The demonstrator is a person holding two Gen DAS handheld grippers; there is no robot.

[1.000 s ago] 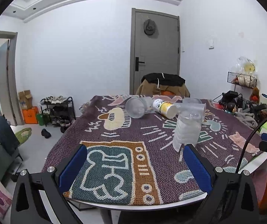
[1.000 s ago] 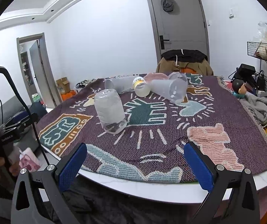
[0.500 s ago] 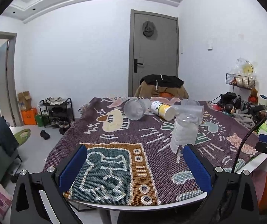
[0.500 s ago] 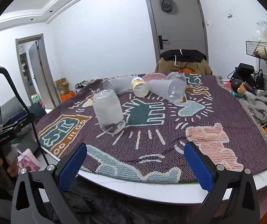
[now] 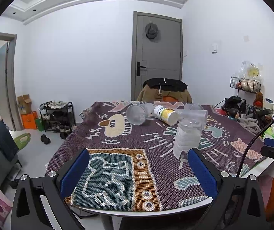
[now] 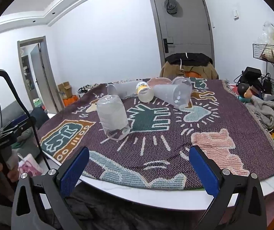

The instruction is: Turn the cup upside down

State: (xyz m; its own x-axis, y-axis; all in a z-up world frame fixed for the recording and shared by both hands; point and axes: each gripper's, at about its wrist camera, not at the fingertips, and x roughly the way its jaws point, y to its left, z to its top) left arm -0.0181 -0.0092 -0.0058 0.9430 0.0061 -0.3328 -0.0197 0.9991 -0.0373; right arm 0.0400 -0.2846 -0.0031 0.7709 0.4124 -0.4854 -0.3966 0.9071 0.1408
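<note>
A clear plastic cup (image 5: 187, 138) stands mouth-down on the patterned cloth; it also shows in the right wrist view (image 6: 113, 119). Two more clear cups lie on their sides further back, one (image 5: 137, 114) (image 6: 125, 90) at left and one (image 5: 194, 113) (image 6: 173, 94) at right. My left gripper (image 5: 138, 174) is open and empty above the table's near edge, short of the upside-down cup. My right gripper (image 6: 138, 169) is open and empty over the table's edge, well back from the cups.
A yellow-and-white bottle (image 5: 165, 115) (image 6: 144, 94) lies between the lying cups. A chair with clothes (image 5: 165, 91) stands behind the table. Clutter and a wire rack (image 5: 246, 88) fill the right side. A shoe rack (image 5: 57, 116) stands at left.
Both grippers have drawn back slightly from the table, so the cups look a little smaller. Both stay open and the cups have not moved.
</note>
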